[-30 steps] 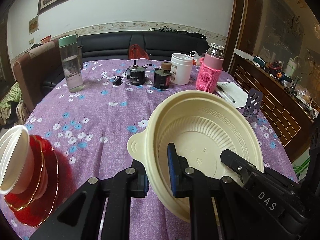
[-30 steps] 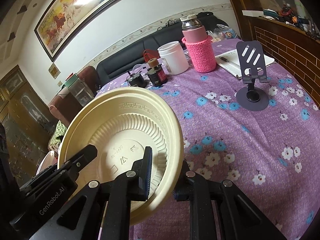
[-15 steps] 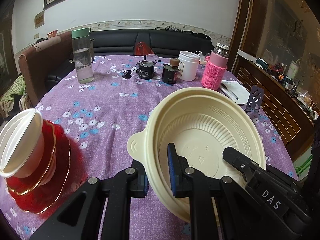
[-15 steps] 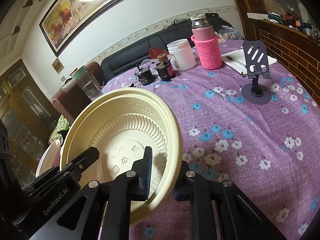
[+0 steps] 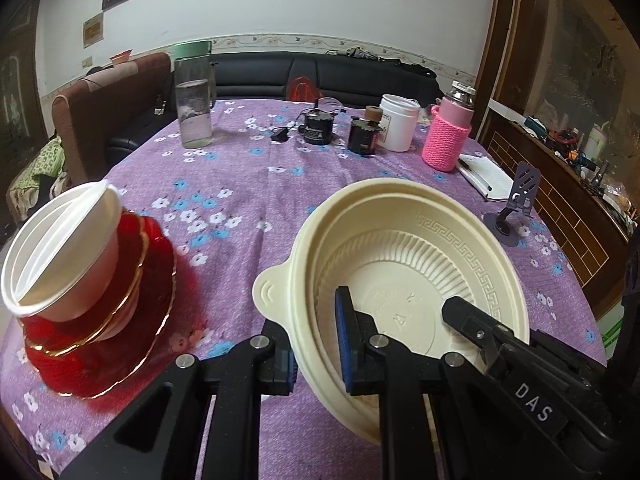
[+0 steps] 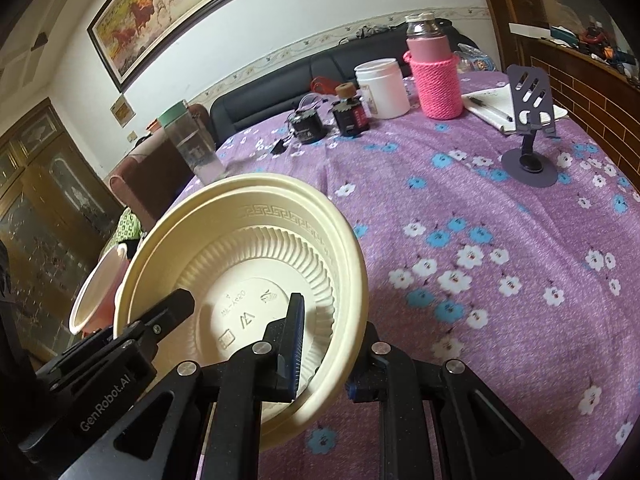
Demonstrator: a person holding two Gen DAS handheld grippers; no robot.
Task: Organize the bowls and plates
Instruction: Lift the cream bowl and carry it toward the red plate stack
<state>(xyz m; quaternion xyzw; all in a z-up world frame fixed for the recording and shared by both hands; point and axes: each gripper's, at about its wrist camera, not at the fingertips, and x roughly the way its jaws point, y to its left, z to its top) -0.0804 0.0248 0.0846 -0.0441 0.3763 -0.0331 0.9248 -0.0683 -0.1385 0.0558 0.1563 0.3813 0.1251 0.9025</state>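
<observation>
Both grippers clamped on the same cream bowl (image 5: 404,256), held above the purple floral desk (image 5: 240,184). Left gripper (image 5: 316,344) pinching the near-left rim beside the bowl's tab handle: one blue-padded finger inside the bowl, the other outside under the rim. Right gripper (image 6: 326,354) pinching the opposite rim the same way, inner finger on the ribbed wall, outer finger behind the rim; seen from the left wrist as the black "DAS"-marked finger reaching into the bowl. Bowl tilted in the right wrist view, opening toward the camera. On the desk to the left: stack of red gold-rimmed plates (image 5: 132,344) with a white bowl (image 5: 60,248) sitting on top, leaning. Well apart from the held bowl. At the far side of the desk: clear water bottle (image 5: 194,100) with green lid, white jar (image 5: 396,128), pink knit-sleeved flask (image 5: 448,140), small dark jar (image 5: 362,134). Notebook (image 6: 492,110) and grey phone stand (image 6: 530,132) near the right edge.
</observation>
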